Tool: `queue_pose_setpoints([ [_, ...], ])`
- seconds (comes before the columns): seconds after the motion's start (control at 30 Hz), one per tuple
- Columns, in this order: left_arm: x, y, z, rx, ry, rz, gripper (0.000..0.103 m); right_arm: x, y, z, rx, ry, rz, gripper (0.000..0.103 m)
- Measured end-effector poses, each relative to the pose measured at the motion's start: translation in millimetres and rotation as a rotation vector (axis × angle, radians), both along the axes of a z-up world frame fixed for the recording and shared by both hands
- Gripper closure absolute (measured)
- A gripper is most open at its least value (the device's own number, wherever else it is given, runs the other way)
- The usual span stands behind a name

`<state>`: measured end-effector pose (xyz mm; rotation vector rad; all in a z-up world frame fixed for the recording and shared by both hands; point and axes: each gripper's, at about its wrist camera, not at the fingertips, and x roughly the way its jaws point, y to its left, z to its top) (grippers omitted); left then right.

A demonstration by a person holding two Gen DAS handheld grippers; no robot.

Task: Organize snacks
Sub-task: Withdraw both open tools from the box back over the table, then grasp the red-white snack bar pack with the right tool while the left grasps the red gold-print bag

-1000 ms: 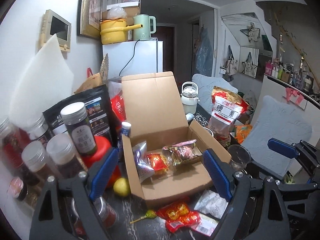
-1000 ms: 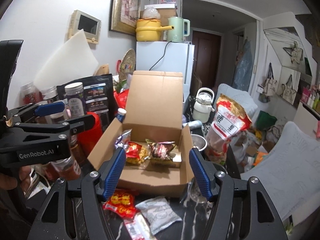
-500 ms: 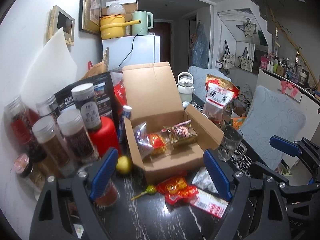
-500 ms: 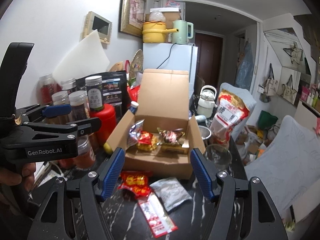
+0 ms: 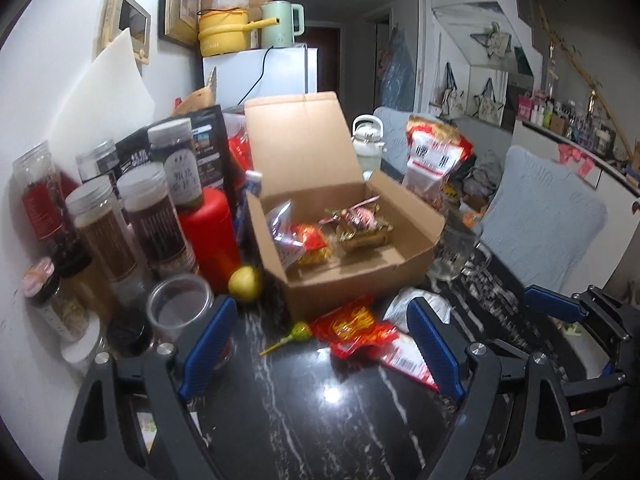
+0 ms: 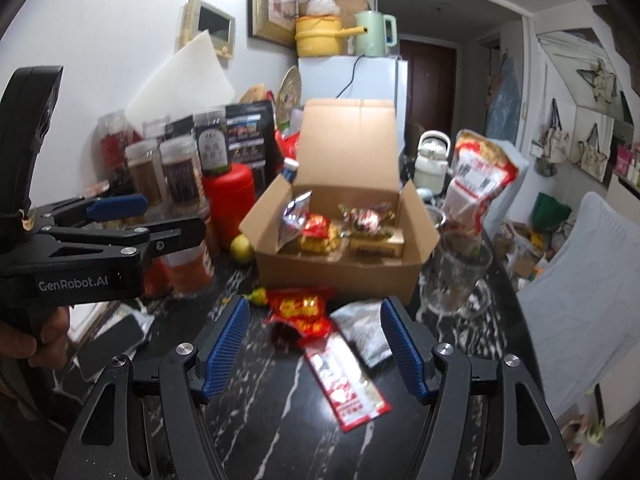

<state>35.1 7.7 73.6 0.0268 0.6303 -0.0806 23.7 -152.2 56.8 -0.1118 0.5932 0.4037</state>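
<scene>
On the black marble bench (image 6: 280, 412) stands an open cardboard box (image 6: 340, 276) with a few snack packs already inside. Right in front of the box, more snacks still lie loose: a red snack pack (image 6: 300, 308), a long red-and-white packet (image 6: 344, 380), a silver packet (image 6: 364, 328) and a little green lollipop (image 5: 298, 332).

Both sets of tongs are wide open and hold nothing. The right tongs (image 6: 314, 348) hang low over the bench, with the red pack and the long packet lying between their blue pads (image 6: 224, 344). The left tongs (image 5: 320, 344) hover beside them, also near the loose packs.

I think the job is partly done, and picking up the next loose snack is the step now. The right tongs probably need to go down, close on one flat pack, and lift it into the box. Flat packs may slip.
</scene>
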Motion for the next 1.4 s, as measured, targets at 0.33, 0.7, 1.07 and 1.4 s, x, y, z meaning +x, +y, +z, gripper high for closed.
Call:
queue_pose_setpoints([
  [0.33, 4.0, -5.2, -42.0, 0.04, 0.098, -0.021, 0.015, 1.3, -2.5, -43.8, 0.012, 0.104, -0.001, 0.034],
  [0.7, 23.0, -4.9, -87.9, 0.012, 0.224, -0.017, 0.015, 21.2, -10.8, -92.1, 0.001, 0.221, -0.036, 0.034],
  [1.07, 44.5, -2.9, -120.9, -0.073, 0.287, -0.011, 0.015, 55.1, -18.2, -129.7, -0.033, 0.308, -0.054, 0.026],
  [1.4, 62.3, 3.5, -143.3, -0.037, 0.361, 0.04, 0.015, 89.5, -17.0, -159.0, -0.076, 0.387, -0.027, 0.017],
])
